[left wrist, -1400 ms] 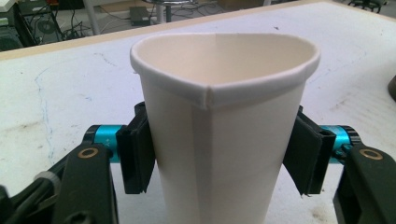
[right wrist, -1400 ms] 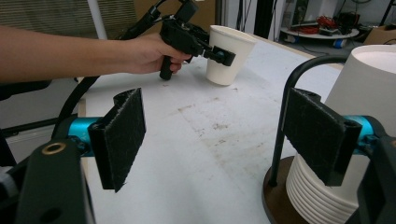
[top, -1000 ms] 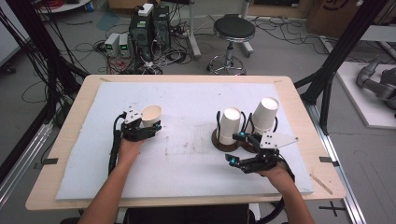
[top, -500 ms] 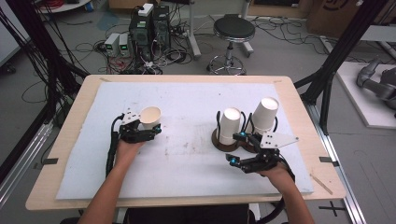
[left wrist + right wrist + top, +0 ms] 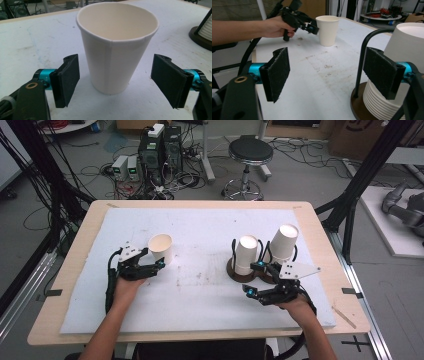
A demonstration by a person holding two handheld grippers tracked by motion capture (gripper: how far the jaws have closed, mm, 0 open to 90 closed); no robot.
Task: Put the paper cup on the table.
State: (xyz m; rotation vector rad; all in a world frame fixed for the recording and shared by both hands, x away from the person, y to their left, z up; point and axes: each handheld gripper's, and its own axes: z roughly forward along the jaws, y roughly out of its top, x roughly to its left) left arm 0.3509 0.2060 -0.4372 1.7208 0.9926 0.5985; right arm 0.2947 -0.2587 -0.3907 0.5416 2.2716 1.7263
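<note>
Paper cup (image 5: 115, 47) stands upright between the left tool (image 5: 120, 82) pads (just opened wide, untouched)

From my feed: 1 cup (image 5: 161, 248) stands upright on the mat (image 5: 200, 230), at 9 o'clock from table centre. Left gripper (image 5: 152, 266) sits just at the cup's 7 o'clock, cup between its spread jaws without contact. At 3 o'clock, 2 cup stacks: near stack (image 5: 246, 256) and far stack (image 5: 283, 243) at its 2 o'clock, each on a round base. Right gripper (image 5: 254, 277) sits at 6 o'clock of the near stack. Stool (image 5: 247, 154) beyond the table at 12.
</note>
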